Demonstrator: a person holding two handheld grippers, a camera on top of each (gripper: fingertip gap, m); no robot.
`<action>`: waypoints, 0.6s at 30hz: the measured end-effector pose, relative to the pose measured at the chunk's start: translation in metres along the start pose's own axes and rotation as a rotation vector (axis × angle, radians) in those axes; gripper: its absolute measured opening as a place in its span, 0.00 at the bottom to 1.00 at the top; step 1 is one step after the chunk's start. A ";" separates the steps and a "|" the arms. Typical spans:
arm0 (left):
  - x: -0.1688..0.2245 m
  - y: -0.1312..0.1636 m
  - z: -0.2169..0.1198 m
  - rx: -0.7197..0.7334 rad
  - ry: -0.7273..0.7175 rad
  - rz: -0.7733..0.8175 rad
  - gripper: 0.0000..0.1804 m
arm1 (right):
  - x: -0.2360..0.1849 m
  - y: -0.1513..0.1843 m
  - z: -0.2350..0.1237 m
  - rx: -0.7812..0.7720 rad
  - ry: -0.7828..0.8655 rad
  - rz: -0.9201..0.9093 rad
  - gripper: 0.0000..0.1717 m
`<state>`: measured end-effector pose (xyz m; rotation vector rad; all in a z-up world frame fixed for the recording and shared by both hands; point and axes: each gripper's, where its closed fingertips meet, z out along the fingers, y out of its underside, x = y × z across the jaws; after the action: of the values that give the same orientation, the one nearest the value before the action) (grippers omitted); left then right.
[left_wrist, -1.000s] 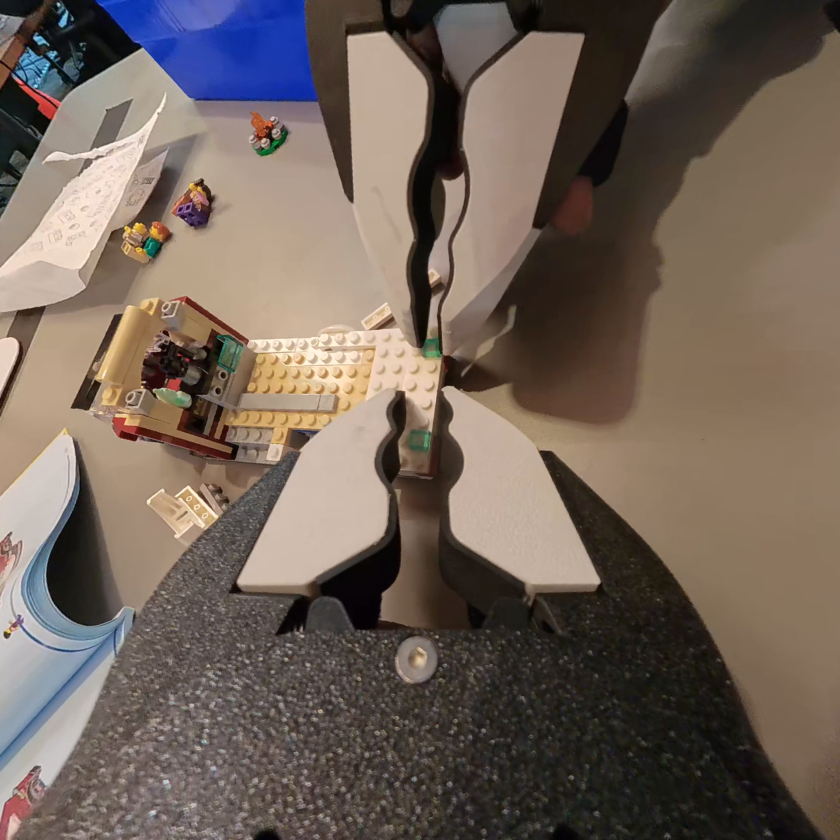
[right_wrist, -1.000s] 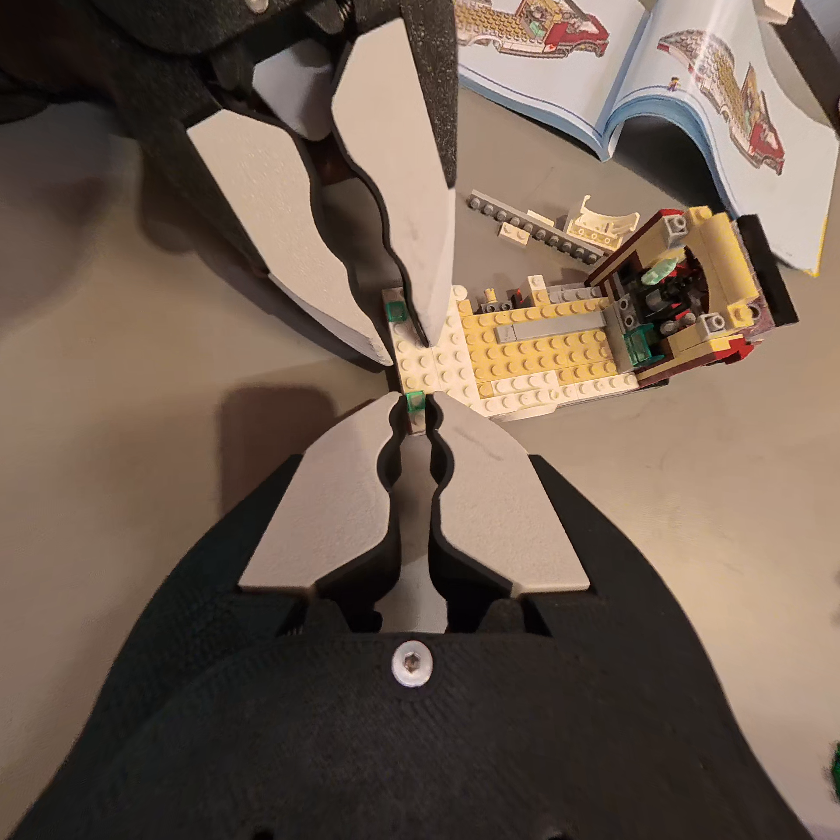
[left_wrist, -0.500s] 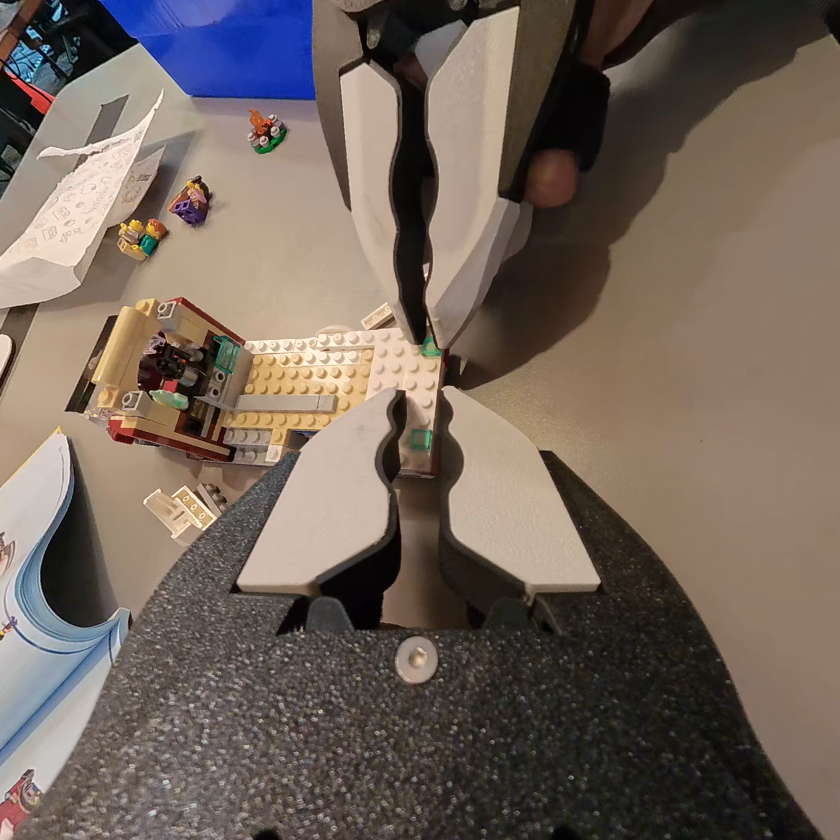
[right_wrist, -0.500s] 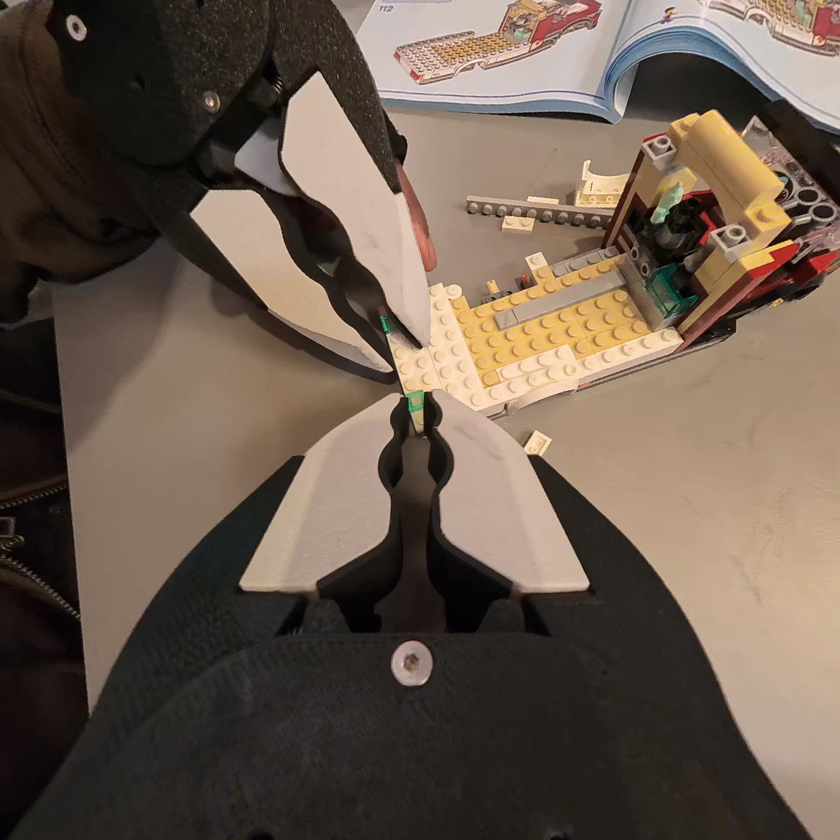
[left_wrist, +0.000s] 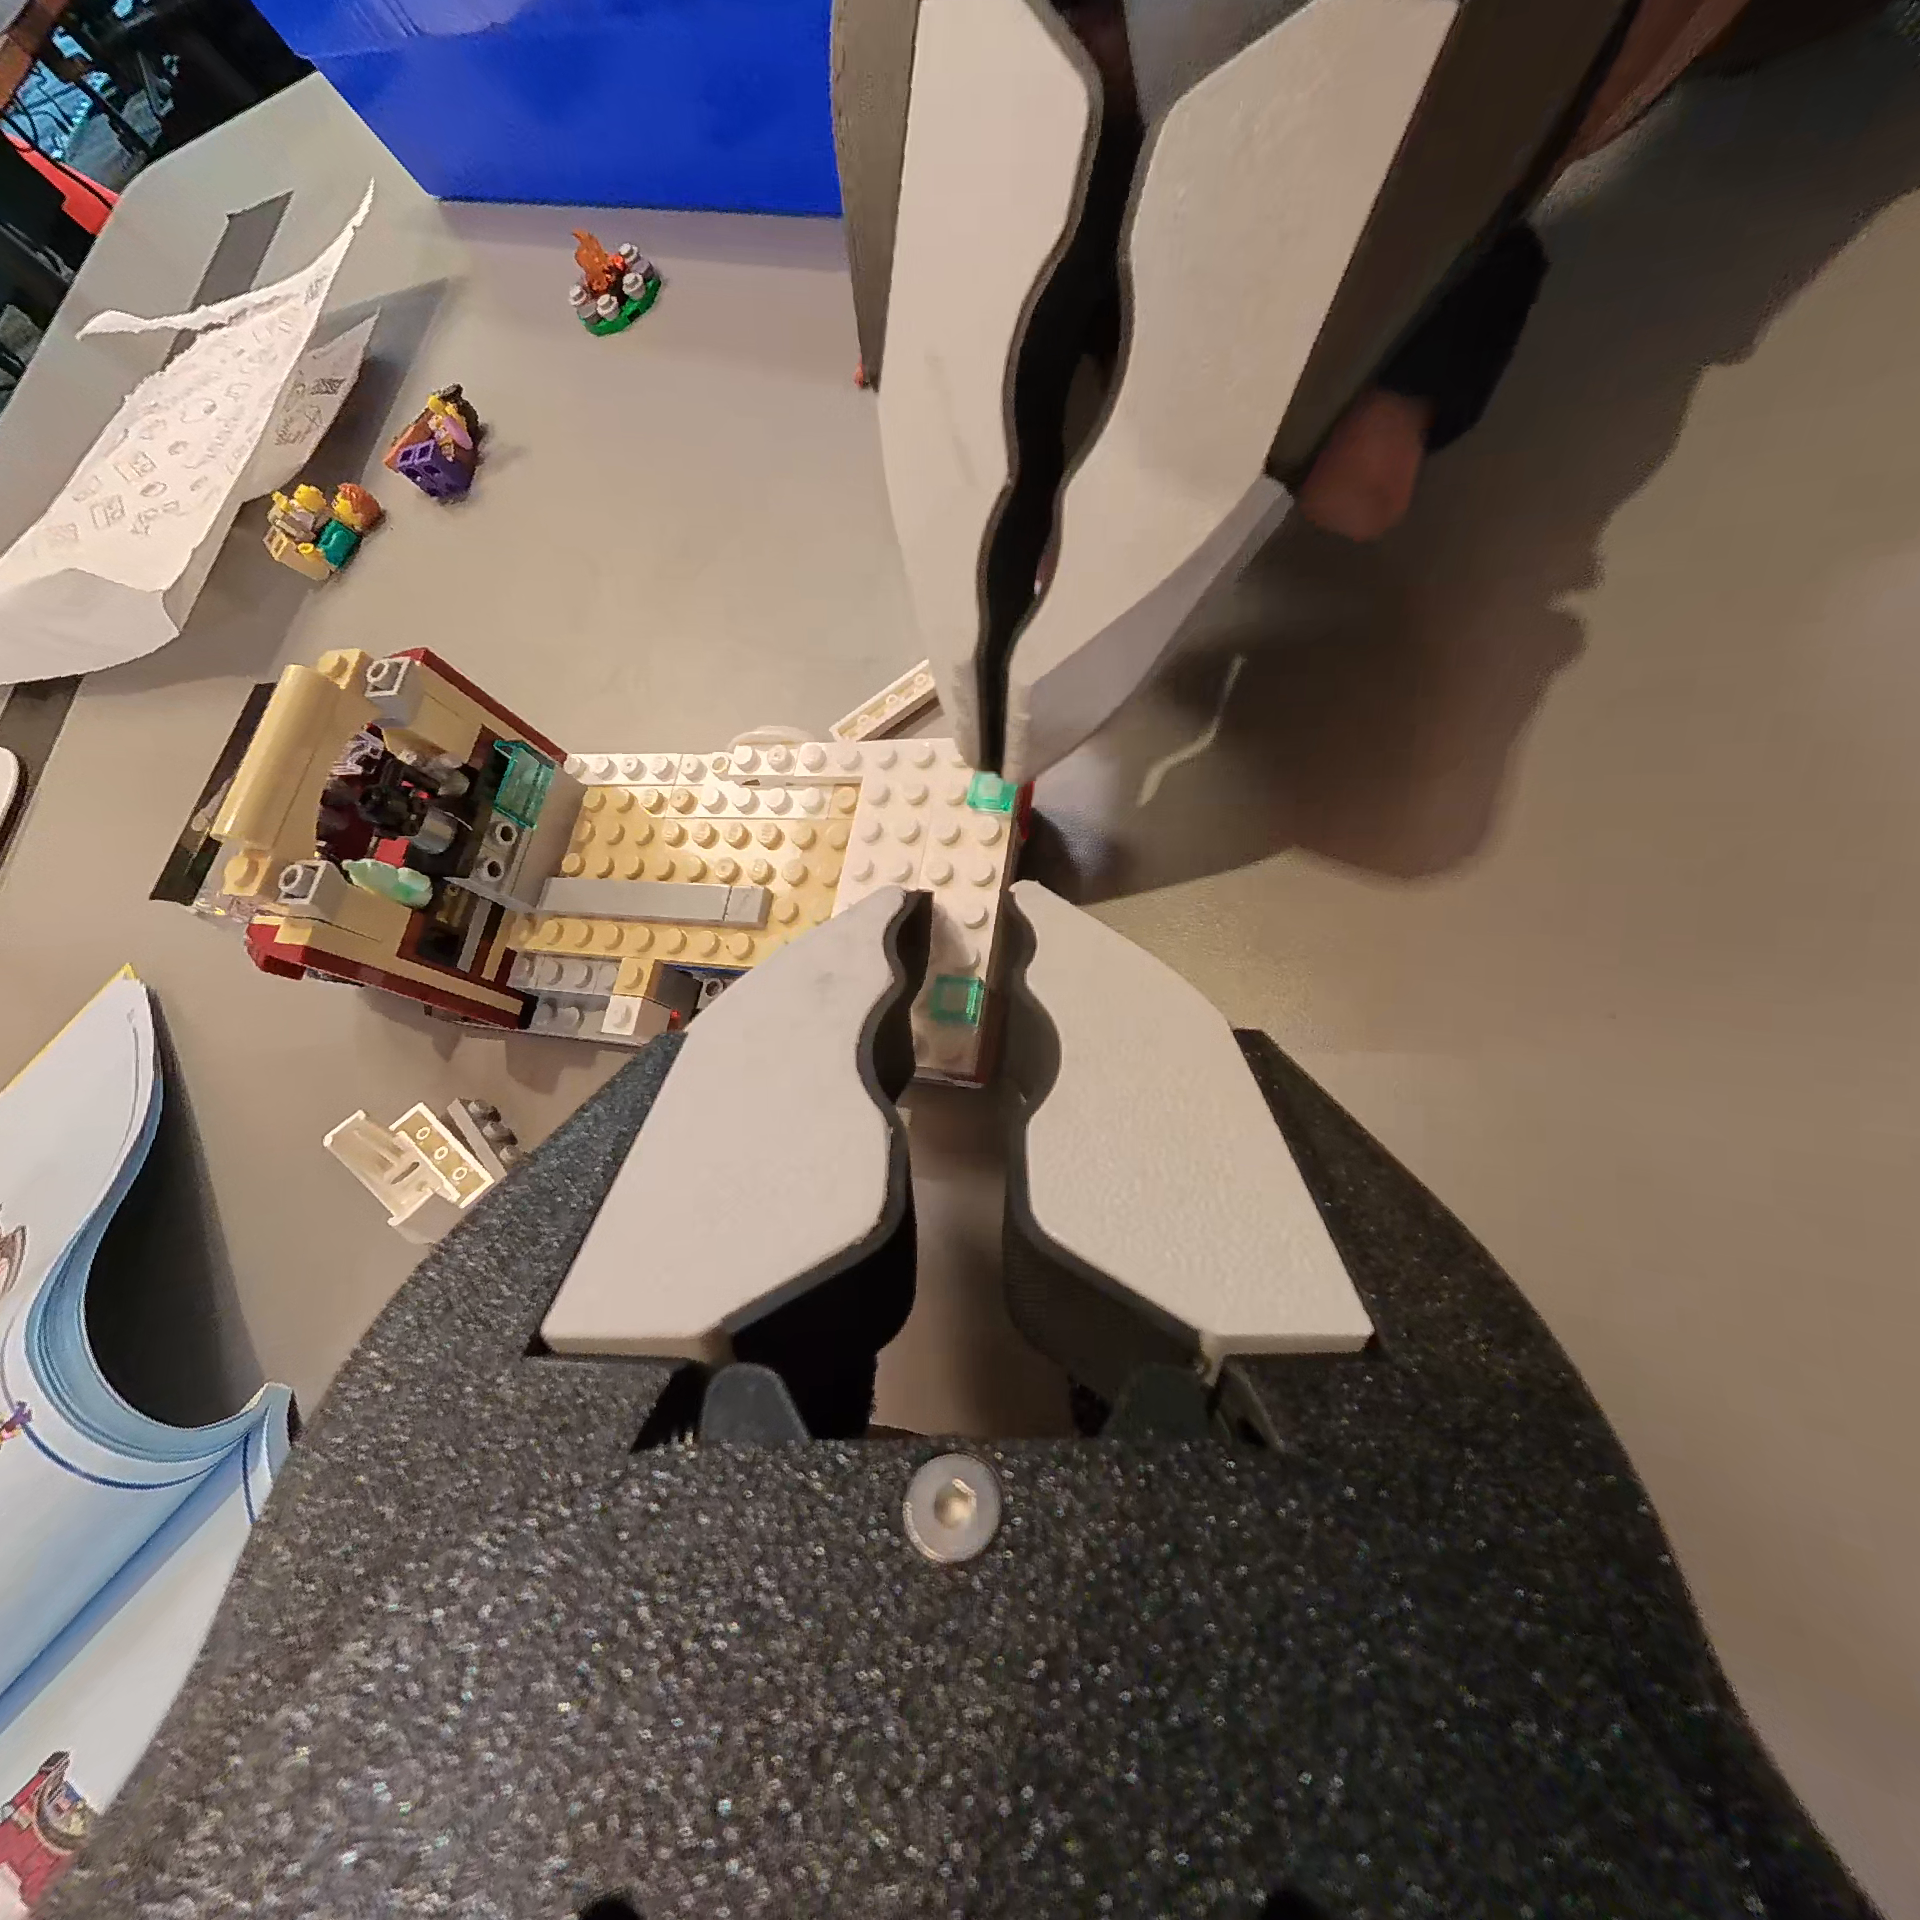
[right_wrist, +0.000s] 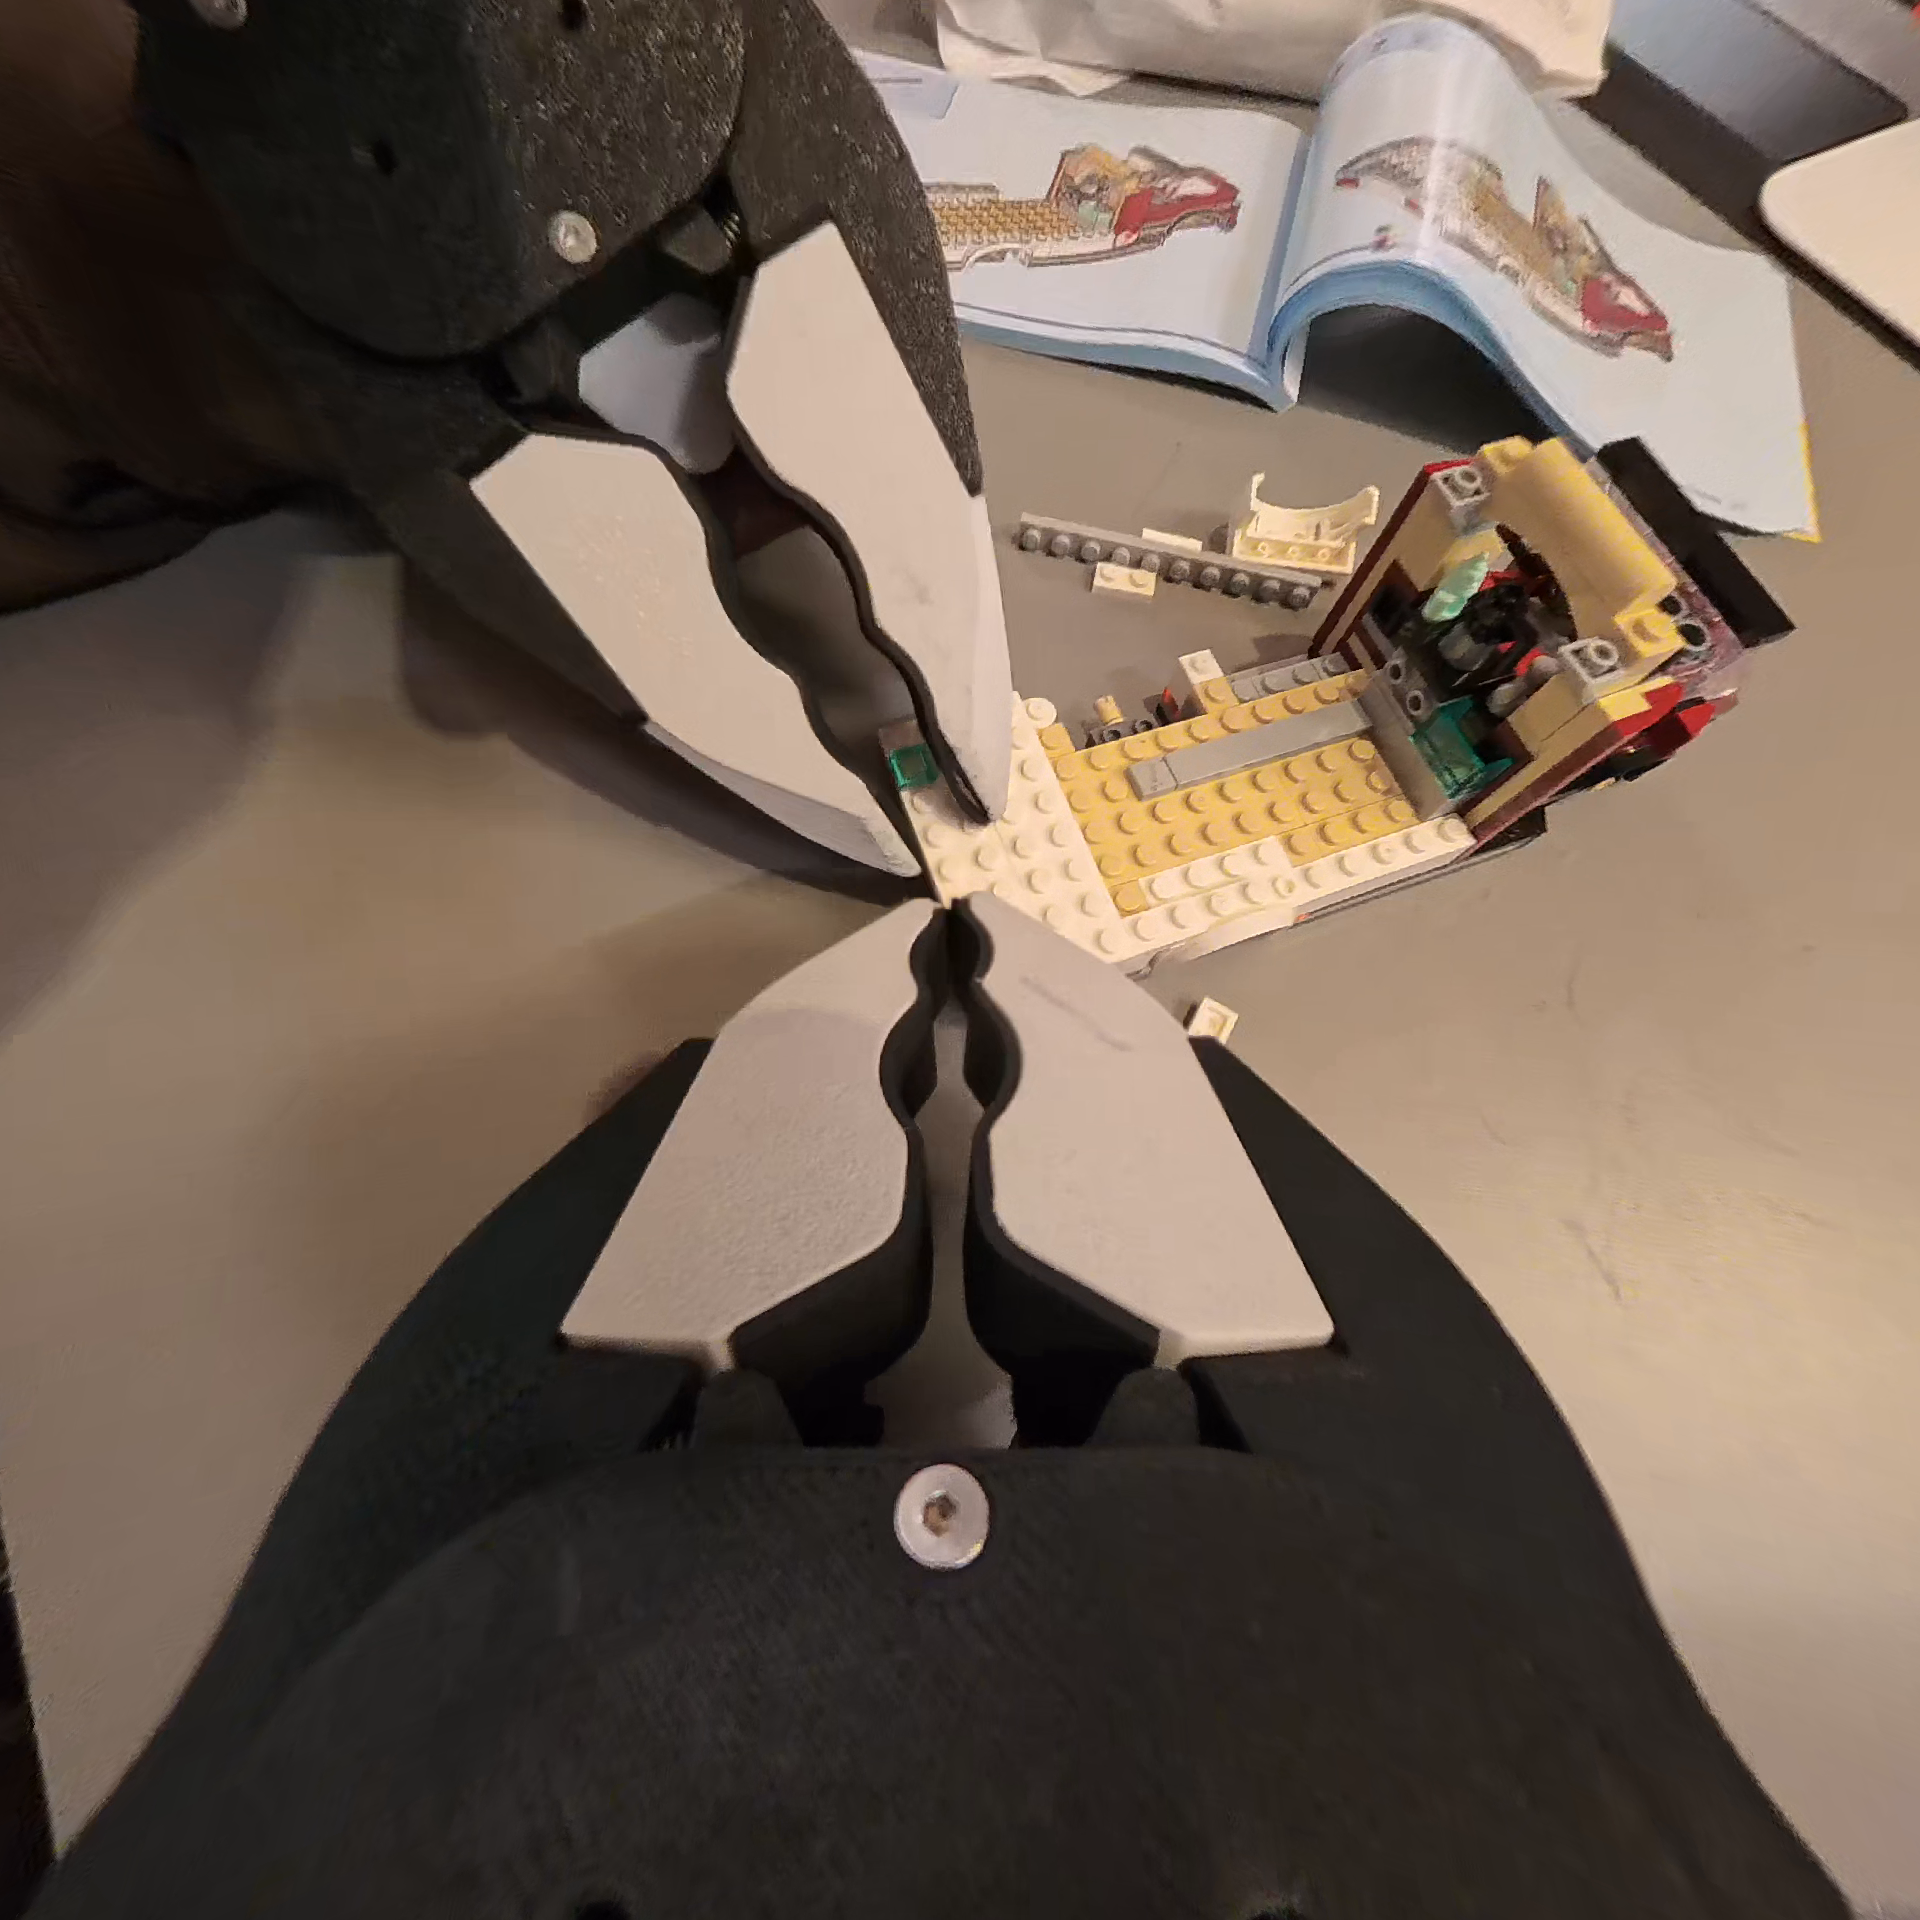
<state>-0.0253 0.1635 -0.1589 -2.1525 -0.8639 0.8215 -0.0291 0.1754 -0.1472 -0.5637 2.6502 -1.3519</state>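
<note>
A tan, white and dark red brick model (left_wrist: 707, 862) lies on the grey table. My left gripper (left_wrist: 964, 899) is shut on its white end plate, with one clear green tile (left_wrist: 956, 1006) between the fingers. The right wrist view shows the same grip (right_wrist: 945, 831) on the model (right_wrist: 1226, 800), next to that tile (right_wrist: 912, 769). My right gripper (right_wrist: 951, 912) is shut with its fingertips together. In the left wrist view it (left_wrist: 997, 764) stands tip-down just above a second green tile (left_wrist: 989, 795) that sits on the plate's far corner.
An open instruction booklet (right_wrist: 1455, 239) lies beyond the model. Loose pieces (right_wrist: 1174, 561) and a small cream tile (right_wrist: 1210, 1018) lie near it. Small builds (left_wrist: 436, 452), torn paper (left_wrist: 177, 447) and a blue box (left_wrist: 623, 94) are at the far left. Both grippers' tips are close together, under 4 cm apart.
My right gripper held the second green tile at its tips against the plate's corner. Now the tile sits on the plate and the pads have closed together above it. The left grip is unchanged.
</note>
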 end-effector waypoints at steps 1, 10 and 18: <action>0.000 0.000 0.000 0.000 -0.001 0.001 0.07 | 0.003 0.000 -0.001 -0.007 0.028 -0.013 0.00; 0.000 0.000 0.000 -0.001 -0.004 0.002 0.07 | 0.004 0.002 0.000 -0.015 0.116 0.044 0.02; 0.000 0.000 0.000 -0.001 -0.006 0.005 0.07 | 0.006 0.006 0.006 -0.029 0.182 0.014 0.06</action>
<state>-0.0252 0.1637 -0.1587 -2.1546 -0.8627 0.8301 -0.0344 0.1717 -0.1556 -0.4437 2.8145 -1.4264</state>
